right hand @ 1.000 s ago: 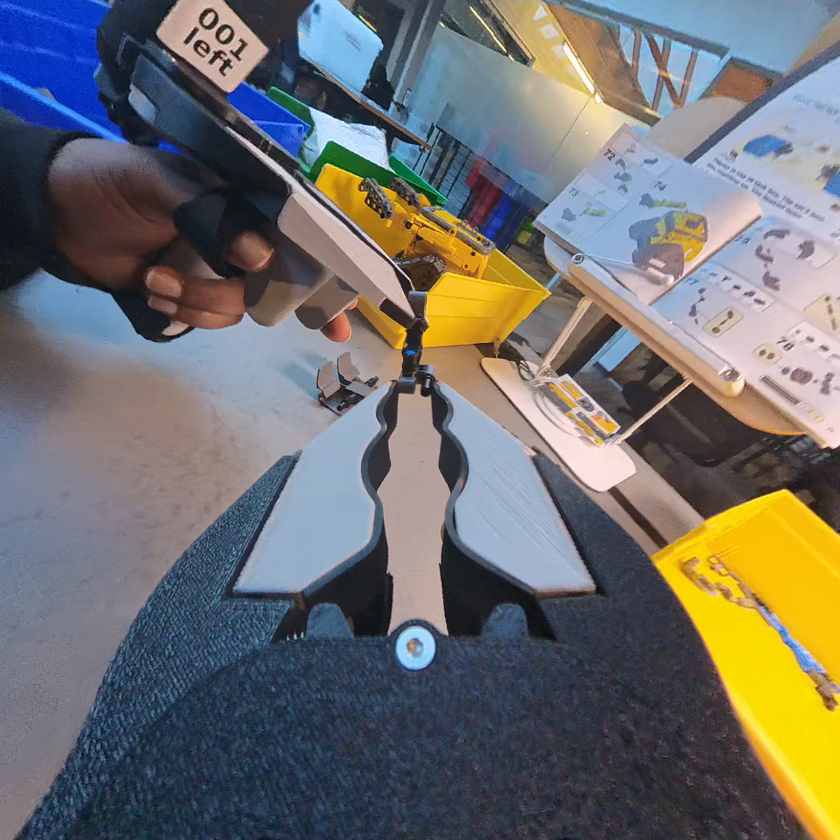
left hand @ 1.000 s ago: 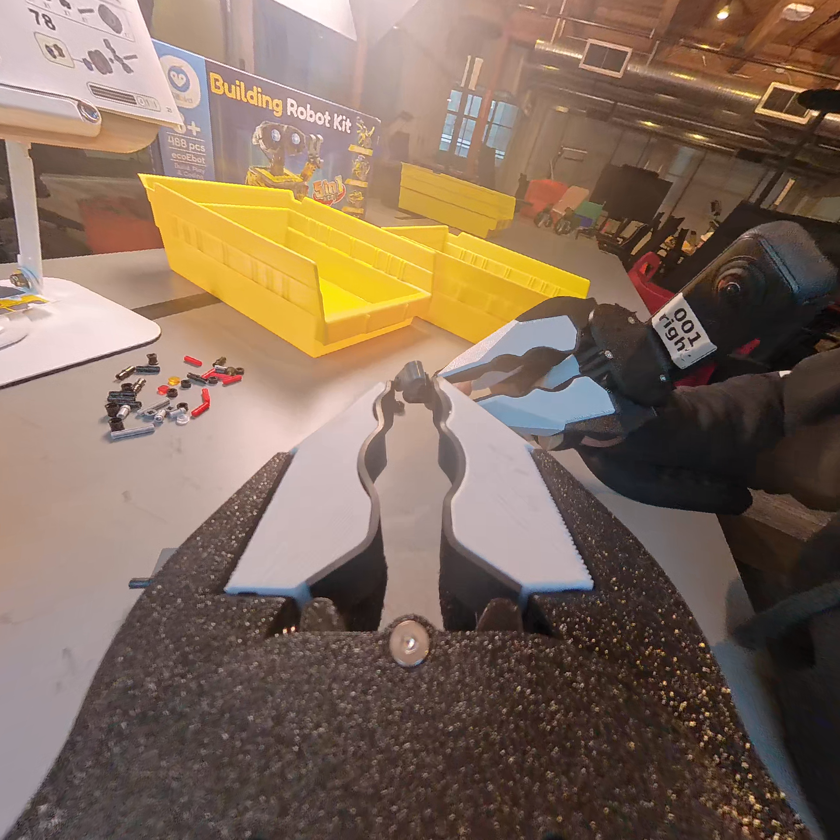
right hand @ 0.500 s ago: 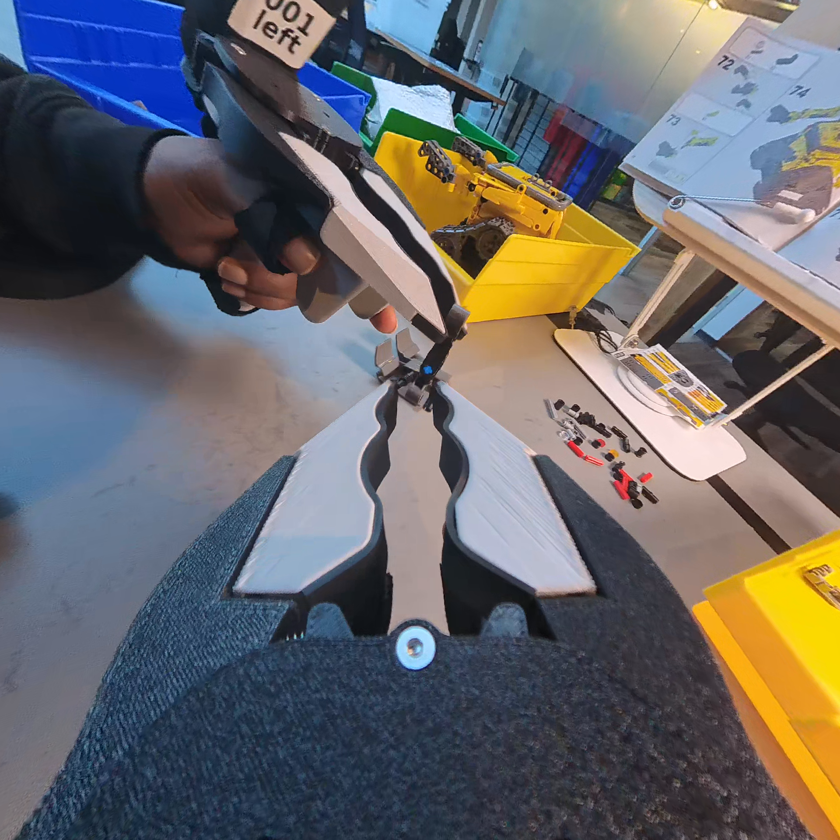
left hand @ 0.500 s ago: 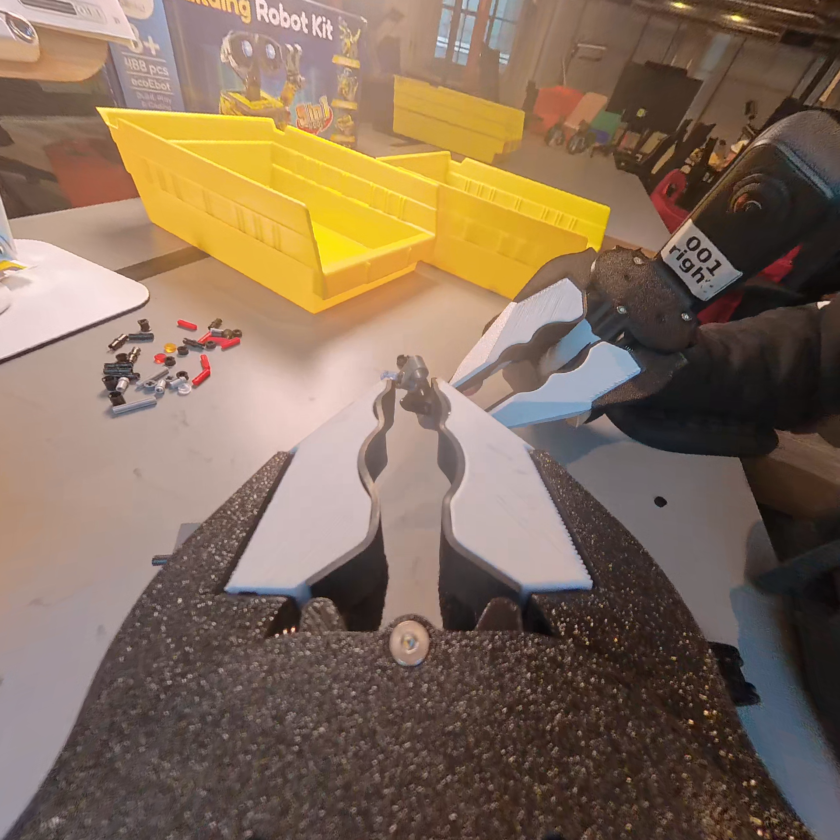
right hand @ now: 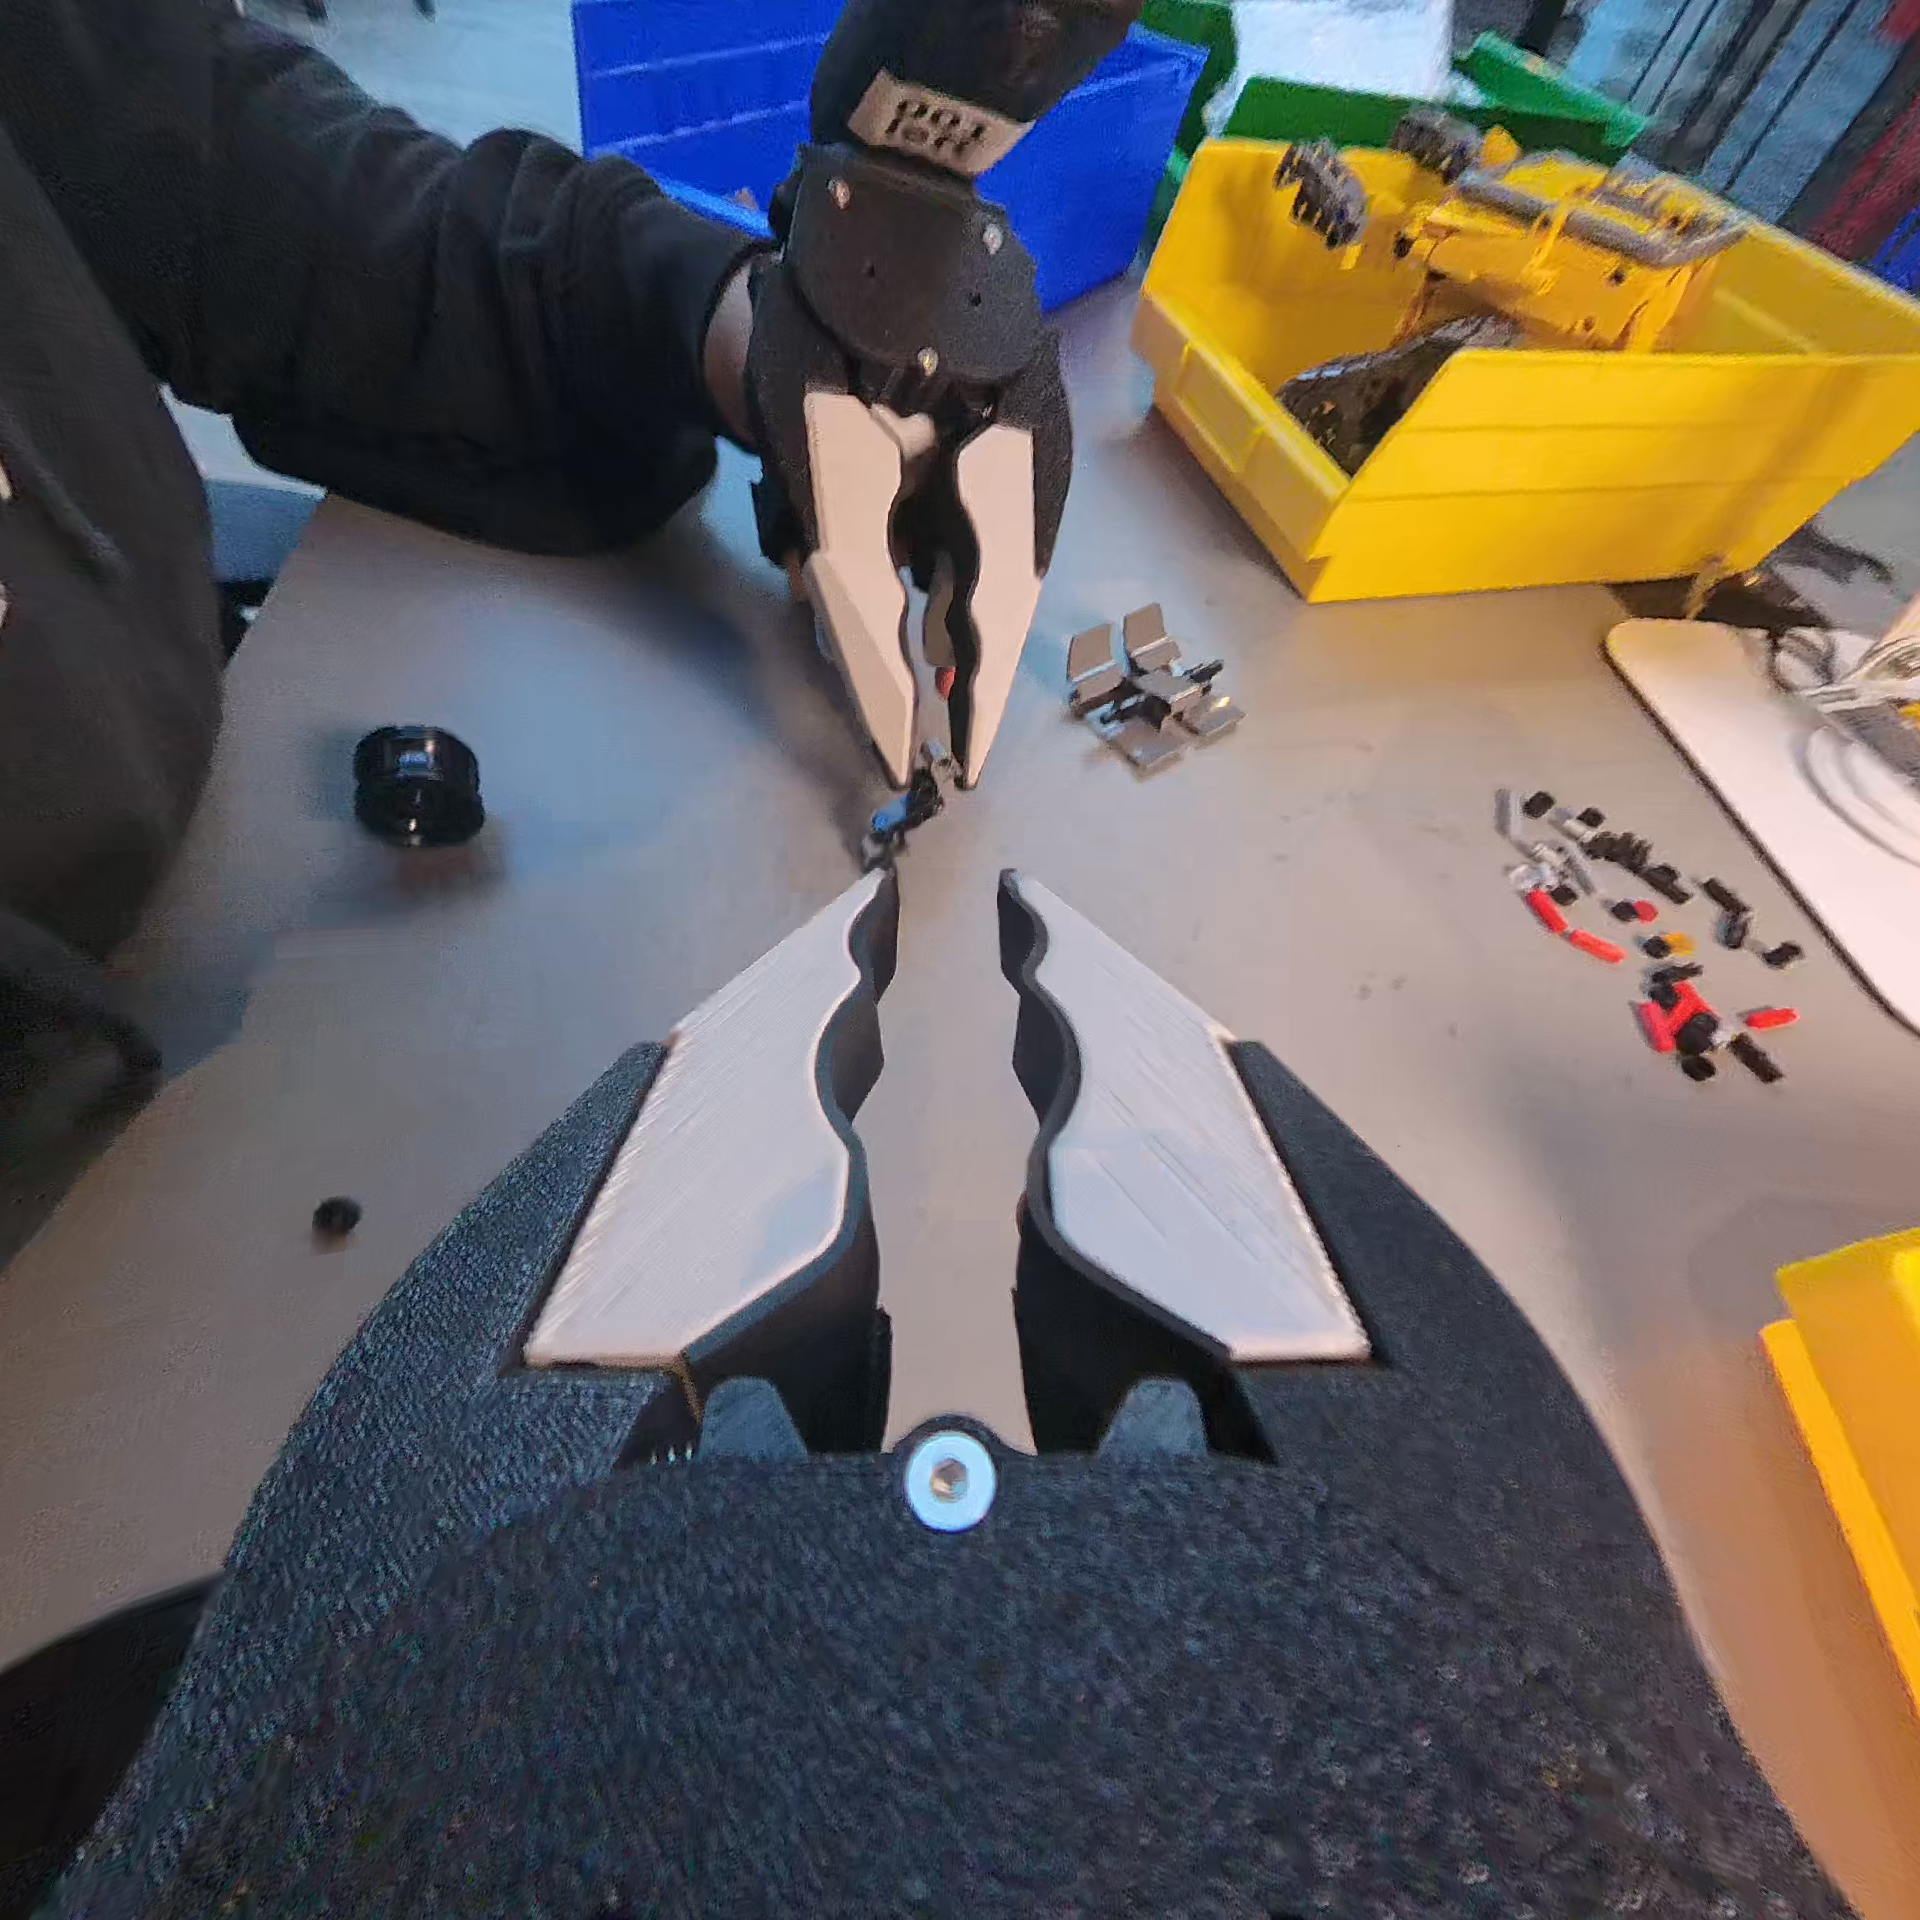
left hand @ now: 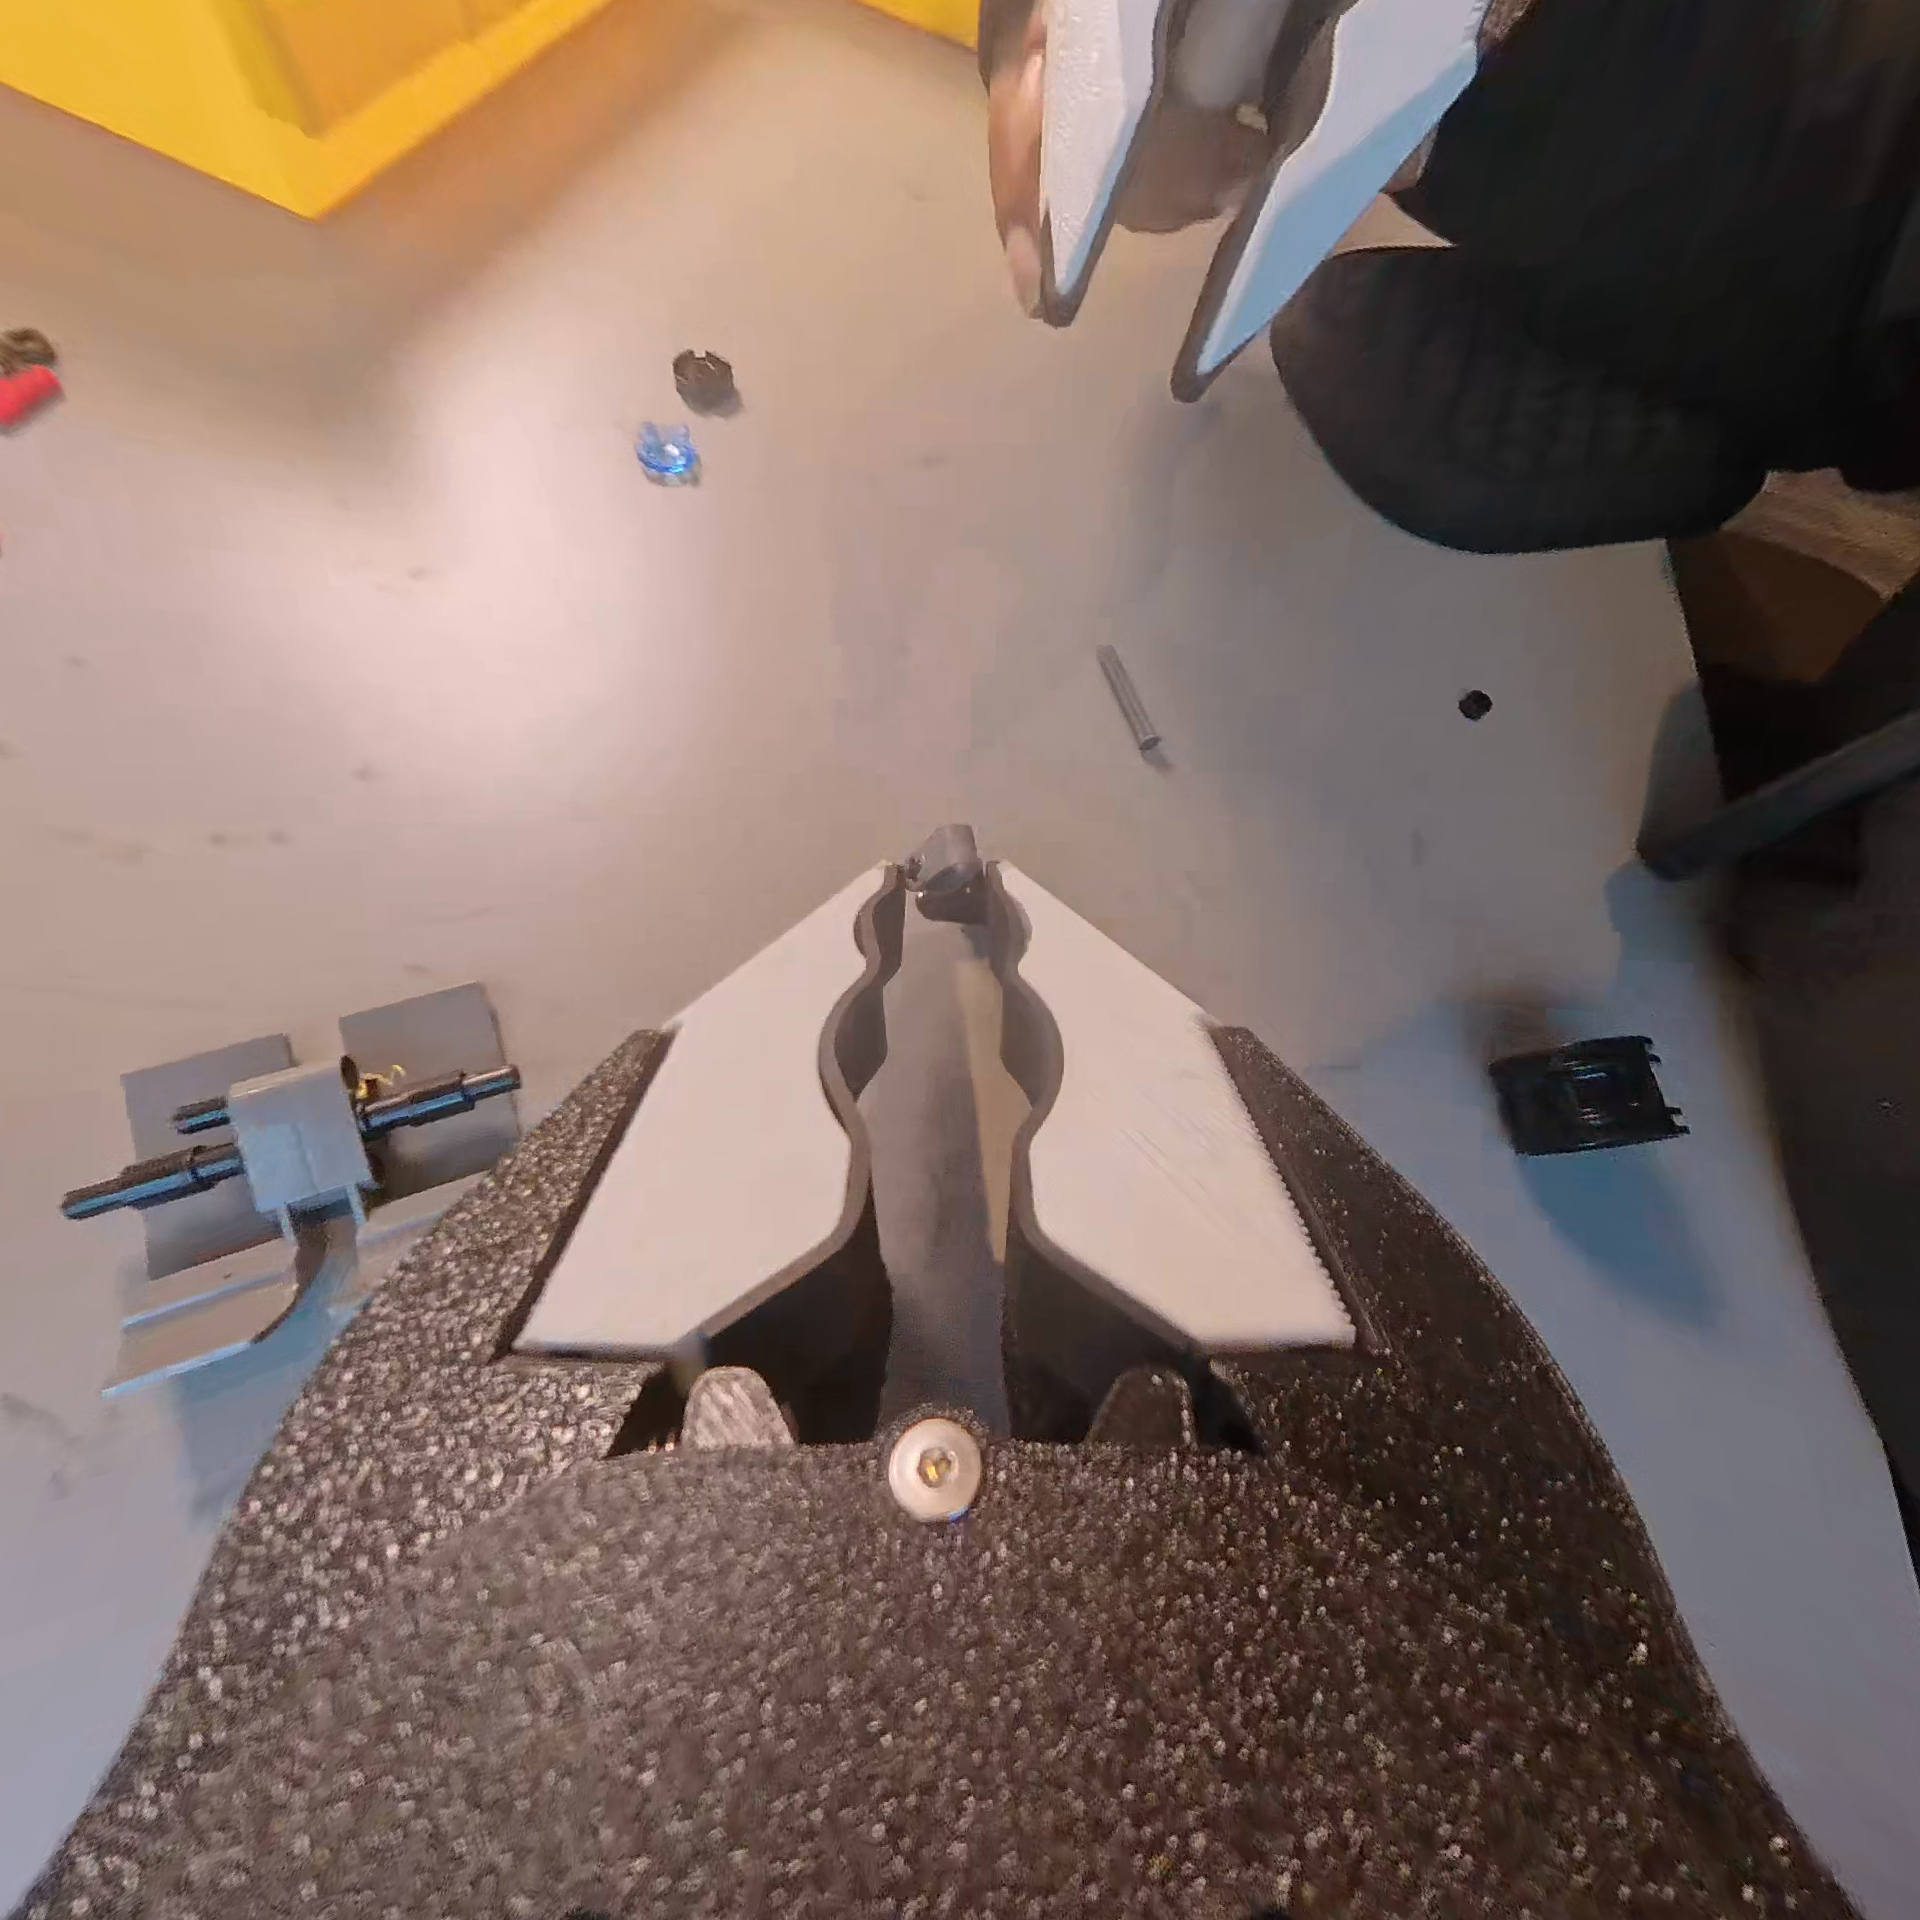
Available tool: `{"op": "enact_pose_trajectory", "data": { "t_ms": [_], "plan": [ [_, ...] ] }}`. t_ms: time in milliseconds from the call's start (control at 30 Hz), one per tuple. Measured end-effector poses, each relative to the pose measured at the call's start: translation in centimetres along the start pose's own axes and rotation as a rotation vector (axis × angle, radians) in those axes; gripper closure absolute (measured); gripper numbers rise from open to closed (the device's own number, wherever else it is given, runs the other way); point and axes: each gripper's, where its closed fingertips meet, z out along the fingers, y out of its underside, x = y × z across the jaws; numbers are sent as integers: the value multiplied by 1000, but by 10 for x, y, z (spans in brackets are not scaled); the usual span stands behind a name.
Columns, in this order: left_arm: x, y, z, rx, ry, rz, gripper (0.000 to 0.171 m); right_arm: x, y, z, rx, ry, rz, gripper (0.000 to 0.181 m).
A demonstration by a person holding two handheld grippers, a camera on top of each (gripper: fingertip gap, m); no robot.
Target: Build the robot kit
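On the grey worktop [right hand: 1299, 883], a black wheel [right hand: 419, 777] lies left. The left gripper [right hand: 928, 767] pinches a small black connector piece [left hand: 948, 871] between closed fingers. The right gripper [right hand: 945, 883], fingers spread and empty, hovers opposite; loose pins [right hand: 1652, 935] lie right.

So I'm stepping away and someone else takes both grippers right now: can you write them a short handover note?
Left gripper: shut on a small dark connector piece, low over the table.
Right gripper: open, empty, facing the left one.
On the table: grey hinged part, black wheel, thin grey axle, blue stud, black round piece, pile of small red and black pieces. A yellow model sits in the yellow bin.
Done and left: not shown.
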Motion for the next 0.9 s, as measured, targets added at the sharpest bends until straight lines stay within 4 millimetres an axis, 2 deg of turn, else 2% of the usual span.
{"op": "enact_pose_trajectory", "data": {
  "t_ms": [67, 200, 333, 533, 633, 900],
  "plan": [
    [2, 1, 1, -2, 16, 0, 157, -6, 18, -4, -87, -47, 1, 162],
    [4, 1, 1, 1, 32, 6, 157, -33, 52, -9, -240, -202, 50, 162],
    [7, 3, 3, -4, 58, 14, 156, -34, 72, 1, -346, -199, 31, 163],
    [10, 14, 7, -68, 47, 56, 157, -34, 69, 13, -342, -201, 24, 163],
    [12, 16, 9, -84, 48, 67, 157, -41, 65, 20, -352, -226, 5, 163],
    [11, 21, 11, -116, 9, 115, 156, -46, 66, 35, -452, -256, -34, 170]
  ]
}}
